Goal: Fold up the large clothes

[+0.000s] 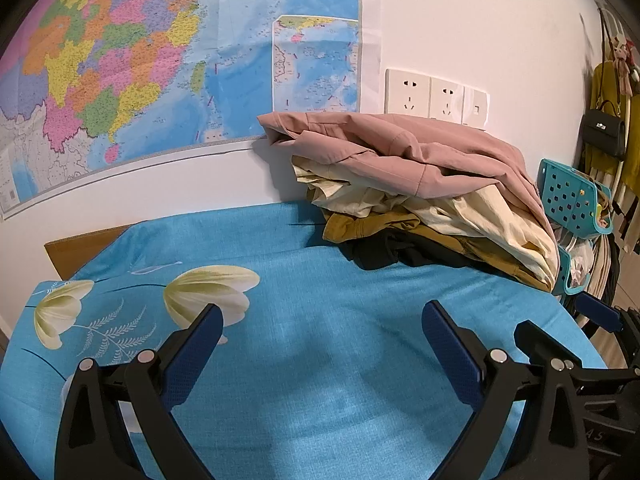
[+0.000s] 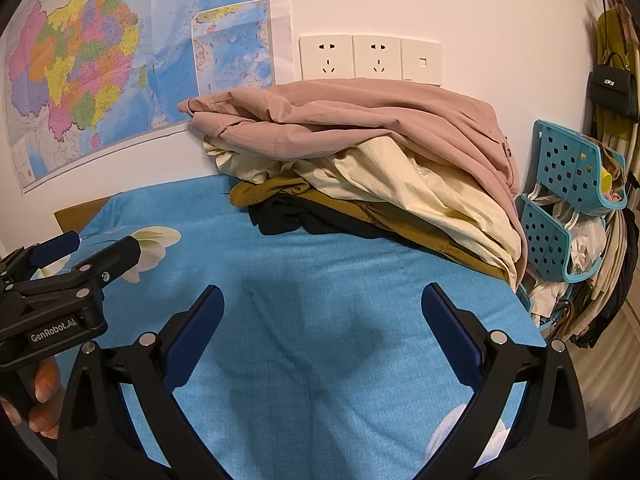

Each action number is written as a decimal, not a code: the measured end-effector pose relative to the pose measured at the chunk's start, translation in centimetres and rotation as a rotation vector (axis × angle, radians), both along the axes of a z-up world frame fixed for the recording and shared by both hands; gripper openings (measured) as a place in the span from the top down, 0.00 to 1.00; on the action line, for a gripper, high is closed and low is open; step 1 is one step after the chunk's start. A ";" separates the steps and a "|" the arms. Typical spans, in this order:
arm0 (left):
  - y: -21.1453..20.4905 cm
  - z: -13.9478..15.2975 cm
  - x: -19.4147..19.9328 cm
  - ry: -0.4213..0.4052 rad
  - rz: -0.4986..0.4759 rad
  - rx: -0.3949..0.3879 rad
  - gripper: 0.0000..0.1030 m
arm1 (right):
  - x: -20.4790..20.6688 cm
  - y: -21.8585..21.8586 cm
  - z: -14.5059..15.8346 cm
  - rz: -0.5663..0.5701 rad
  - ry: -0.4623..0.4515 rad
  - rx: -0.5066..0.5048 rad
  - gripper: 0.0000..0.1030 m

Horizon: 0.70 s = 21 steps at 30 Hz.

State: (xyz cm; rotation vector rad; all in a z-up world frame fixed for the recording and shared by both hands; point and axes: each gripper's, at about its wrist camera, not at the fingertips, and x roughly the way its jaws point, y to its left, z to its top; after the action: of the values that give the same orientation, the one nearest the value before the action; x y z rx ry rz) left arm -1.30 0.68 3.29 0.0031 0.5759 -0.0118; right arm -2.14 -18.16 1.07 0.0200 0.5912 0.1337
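A pile of crumpled clothes lies at the back right of the blue flowered sheet (image 1: 320,380), against the wall. A pink garment (image 1: 400,152) tops it, over a cream one (image 1: 432,208), a mustard one (image 1: 376,226) and a black one (image 1: 380,256). My left gripper (image 1: 322,316) is open above bare sheet, well short of the pile. My right gripper (image 2: 322,300) is likewise open with nothing between its fingers, the pink garment (image 2: 360,120) ahead of it. Each gripper shows in the other's view: the left gripper (image 2: 106,242) at the left edge, the right gripper (image 1: 552,312) at the right.
A coloured map (image 1: 140,60) and white wall sockets (image 1: 434,98) are on the wall behind. Teal perforated baskets (image 2: 568,172) with laundry stand right of the sheet's edge. A black handbag (image 2: 614,92) and hanging clothes are far right. A hand (image 2: 44,396) holds the left gripper.
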 end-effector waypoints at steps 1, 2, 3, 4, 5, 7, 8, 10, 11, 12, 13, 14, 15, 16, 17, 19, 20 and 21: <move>0.0 0.0 0.0 0.000 0.000 -0.001 0.07 | 0.0 0.0 0.0 0.000 0.000 0.000 0.05; 0.0 0.1 0.1 -0.001 0.000 -0.001 0.07 | 0.0 0.0 0.1 0.001 0.000 -0.001 0.05; 0.1 0.1 0.1 -0.002 0.000 -0.002 0.07 | 0.0 0.1 0.1 0.003 0.000 -0.001 0.05; 0.0 0.1 0.1 -0.002 0.000 -0.001 0.07 | 0.1 0.1 0.1 0.003 -0.002 -0.001 0.05; 0.1 0.1 0.1 -0.002 0.000 -0.001 0.07 | 0.1 0.1 0.2 0.004 -0.003 -0.001 0.05; 0.1 0.1 0.1 -0.001 -0.001 -0.002 0.07 | 0.0 0.2 0.2 0.005 -0.005 -0.001 0.05; 0.0 0.1 0.1 -0.001 -0.002 -0.001 0.07 | 0.1 0.2 0.2 0.006 -0.005 -0.002 0.05; 0.1 0.1 0.1 -0.003 0.000 -0.002 0.07 | 0.0 0.2 0.2 0.004 -0.004 -0.002 0.05; 0.1 0.1 0.1 -0.001 0.000 -0.004 0.07 | 0.0 0.2 0.2 0.005 -0.006 0.000 0.05; 0.1 0.1 0.1 -0.001 0.000 -0.005 0.07 | 0.0 0.2 0.2 0.005 -0.006 -0.001 0.05; 0.1 0.1 0.1 -0.001 0.001 -0.006 0.07 | 0.0 0.2 0.2 0.005 -0.007 -0.001 0.05; 0.1 0.1 0.1 -0.001 0.001 -0.006 0.07 | 0.0 0.2 0.3 0.005 -0.009 -0.001 0.05; 0.1 0.1 0.1 -0.001 0.001 -0.006 0.07 | 0.1 0.2 0.2 0.004 -0.009 -0.001 0.05; 0.1 0.1 0.1 -0.001 0.001 -0.008 0.07 | 0.1 0.2 0.2 0.005 -0.008 0.000 0.05; 0.1 0.1 0.1 -0.001 0.000 -0.008 0.07 | 0.1 0.2 0.2 0.005 -0.008 -0.001 0.05; 0.1 0.1 0.1 -0.001 0.001 -0.006 0.07 | 0.1 0.2 0.3 0.006 -0.011 -0.005 0.05; 0.1 0.1 0.1 -0.001 -0.001 -0.007 0.07 | 0.1 0.2 0.3 0.005 -0.013 -0.007 0.05; 0.1 0.0 0.2 -0.001 -0.001 -0.006 0.07 | 0.1 0.2 0.3 0.006 -0.016 -0.008 0.05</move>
State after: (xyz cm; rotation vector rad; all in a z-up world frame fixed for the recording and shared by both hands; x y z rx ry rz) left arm -1.13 0.74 3.31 -0.0027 0.5746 -0.0145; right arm -2.00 -17.93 1.36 0.0098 0.5759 0.1373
